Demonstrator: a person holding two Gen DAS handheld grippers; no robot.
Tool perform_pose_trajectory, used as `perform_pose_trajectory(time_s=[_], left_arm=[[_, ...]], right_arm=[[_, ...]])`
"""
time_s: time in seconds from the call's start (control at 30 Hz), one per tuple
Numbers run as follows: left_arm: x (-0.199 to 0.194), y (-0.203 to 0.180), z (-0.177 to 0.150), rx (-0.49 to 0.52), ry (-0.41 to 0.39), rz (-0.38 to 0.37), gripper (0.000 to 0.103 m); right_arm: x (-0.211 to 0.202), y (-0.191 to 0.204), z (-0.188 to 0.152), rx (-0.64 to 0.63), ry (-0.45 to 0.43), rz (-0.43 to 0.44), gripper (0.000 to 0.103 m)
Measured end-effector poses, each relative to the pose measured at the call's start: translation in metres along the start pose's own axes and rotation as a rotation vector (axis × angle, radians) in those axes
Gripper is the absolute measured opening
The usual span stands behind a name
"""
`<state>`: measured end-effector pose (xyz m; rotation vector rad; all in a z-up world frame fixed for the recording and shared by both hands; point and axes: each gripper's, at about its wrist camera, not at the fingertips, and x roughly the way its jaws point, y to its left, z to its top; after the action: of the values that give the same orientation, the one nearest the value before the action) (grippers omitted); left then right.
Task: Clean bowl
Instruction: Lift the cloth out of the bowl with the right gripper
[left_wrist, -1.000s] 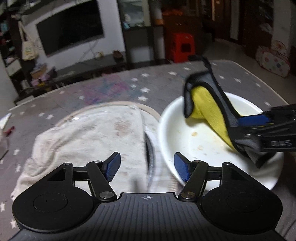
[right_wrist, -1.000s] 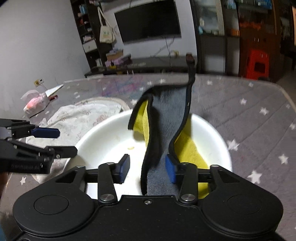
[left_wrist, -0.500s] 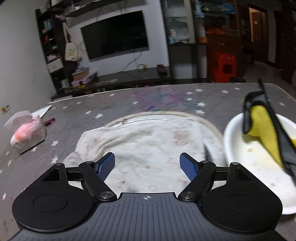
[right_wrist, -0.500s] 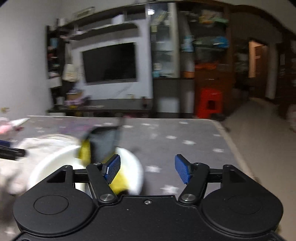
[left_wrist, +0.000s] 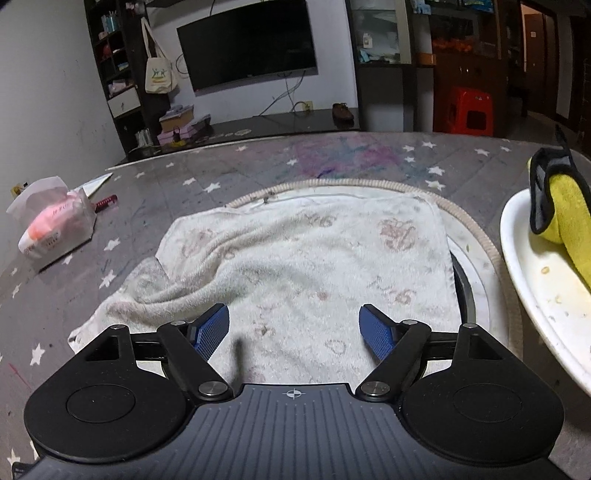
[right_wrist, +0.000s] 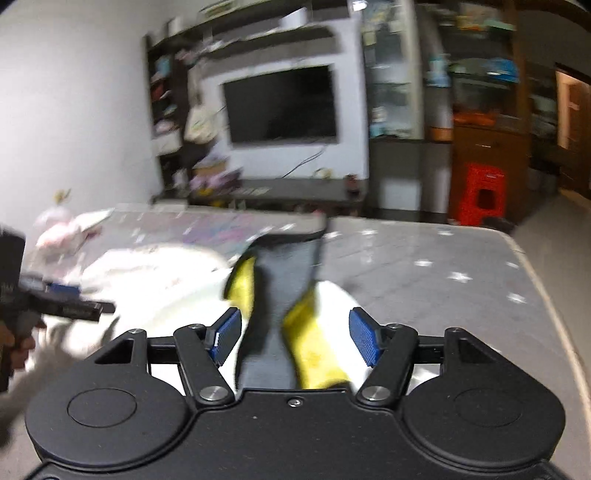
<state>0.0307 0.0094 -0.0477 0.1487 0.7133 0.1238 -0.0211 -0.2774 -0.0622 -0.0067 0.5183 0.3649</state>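
Observation:
The white bowl (left_wrist: 532, 280) sits at the right edge of the left wrist view, with food specks inside. A yellow and grey cloth (left_wrist: 557, 210) with black trim stands crumpled in it. My left gripper (left_wrist: 293, 330) is open and empty above a white towel (left_wrist: 303, 258). In the blurred right wrist view my right gripper (right_wrist: 295, 338) is open, its pads on either side of the cloth (right_wrist: 284, 295) without touching it. The bowl (right_wrist: 343, 299) lies just beyond the fingers. The left gripper (right_wrist: 66, 299) shows at the far left.
The towel lies over a round rimmed tray (left_wrist: 476, 236) on a grey star-patterned table (left_wrist: 236, 173). A tissue pack (left_wrist: 55, 229) and a red-handled item (left_wrist: 105, 202) lie at the far left. The table's right edge (right_wrist: 546, 295) is close to the bowl.
My right gripper has let go of the cloth, opened and pulled back, then swung toward it again. My left gripper moved left, from the bowl's rim to over the towel, and opened wider.

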Motion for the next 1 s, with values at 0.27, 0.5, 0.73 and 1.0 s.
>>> perform_pose_trajectory(time_s=[0.27, 0.5, 0.73, 1.0], left_arm=[[0.003, 0.003, 0.001, -0.011, -0.001, -0.018, 0.078], [0.01, -0.001, 0.0, -0.006, 0.0, -0.031, 0.078], [0.016, -0.003, -0.002, -0.005, -0.031, -0.033, 0.086], [0.022, -0.001, 0.0, -0.002, -0.045, -0.05, 0.093]], right_arm=[[0.055, 0.014, 0.004, -0.054, 0.134, -0.024, 0.068], [0.065, 0.01, -0.006, 0.009, 0.196, -0.007, 0.043], [0.045, 0.021, -0.006, -0.062, 0.128, 0.006, 0.012], [-0.009, -0.025, 0.007, 0.025, -0.041, -0.13, 0.012]])
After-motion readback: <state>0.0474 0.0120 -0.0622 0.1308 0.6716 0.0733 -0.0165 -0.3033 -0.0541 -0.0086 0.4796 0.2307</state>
